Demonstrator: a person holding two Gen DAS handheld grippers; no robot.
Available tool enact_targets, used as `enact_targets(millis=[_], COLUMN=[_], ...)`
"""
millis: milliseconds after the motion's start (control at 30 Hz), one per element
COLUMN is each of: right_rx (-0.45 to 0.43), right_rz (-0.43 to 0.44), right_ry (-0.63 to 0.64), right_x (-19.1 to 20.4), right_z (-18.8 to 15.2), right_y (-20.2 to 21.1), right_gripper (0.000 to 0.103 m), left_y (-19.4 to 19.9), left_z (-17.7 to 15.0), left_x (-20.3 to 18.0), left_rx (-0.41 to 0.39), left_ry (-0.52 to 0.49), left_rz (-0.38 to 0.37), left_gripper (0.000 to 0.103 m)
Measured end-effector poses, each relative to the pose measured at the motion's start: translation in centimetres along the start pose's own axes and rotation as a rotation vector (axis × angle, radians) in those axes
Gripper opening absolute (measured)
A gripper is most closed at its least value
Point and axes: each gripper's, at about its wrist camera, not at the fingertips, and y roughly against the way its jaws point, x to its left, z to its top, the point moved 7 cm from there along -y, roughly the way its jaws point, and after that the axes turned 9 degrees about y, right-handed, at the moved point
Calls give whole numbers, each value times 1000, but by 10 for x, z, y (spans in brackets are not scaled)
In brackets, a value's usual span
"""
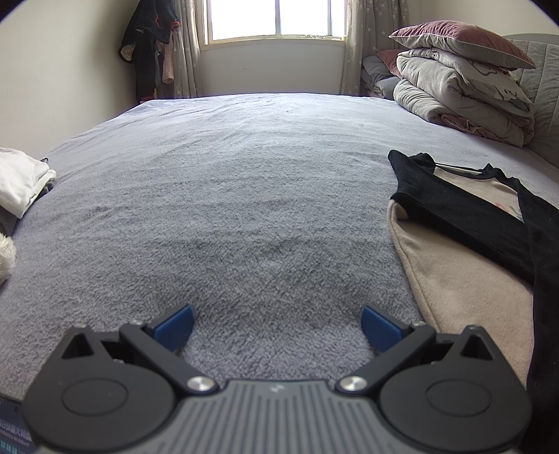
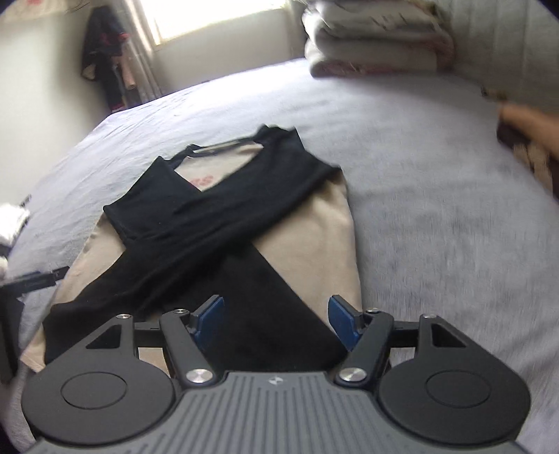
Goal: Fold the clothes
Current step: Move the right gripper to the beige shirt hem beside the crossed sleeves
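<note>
Hovering empty: left tongs (image 1: 277,326) and right tongs (image 2: 276,319) both gape. Tan shirt (image 2: 314,230), black sleeves crossed inward for narrowing, lies mid-bed (image 2: 436,227), near the foot edge.

A grey fleecy bed cover (image 1: 244,181) is spreading across the whole bed. At the far right corner of the bed, folded quilts (image 1: 461,94) are sitting stacked, with a maroon pillow (image 1: 457,38) lying on top. Beyond the bed, a bright window (image 1: 276,17) is letting daylight in between pale curtains (image 1: 185,52). Dark garments (image 1: 148,45) are hanging left of the window.
</note>
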Motion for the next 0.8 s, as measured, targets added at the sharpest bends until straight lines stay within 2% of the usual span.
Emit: enact_targets(millis=[100,300,433,500,533,633,800], right_rx=[20,4,7,55,63,61,61], right_rz=[-17,-49,-46,-29,-18,21,81], right_ry=[2,-157,-216,-246,-257,-290,-374], right_x=[-5,-37,-46,-49,-49,-50,-50], right_z=[-7,-15,-18,-24,-27,-29,-37], right_y=[-5,-2,4,1,0,4,16], right_gripper=[69,69,69,69,69,66,49], left_y=[0,0,-3,4,12,46,103], left_z=[0,0,5,5,4,3,-11], left_x=[0,0,-1,-5,-6,-12,-38], left_rx=[1,4,51,89,90,64,-4], left_ry=[4,8,29,32,46,96,-22], left_rz=[-3,1,13,-52,-101,-168,-310], left_gripper=[103,103,103,103,103,103,103])
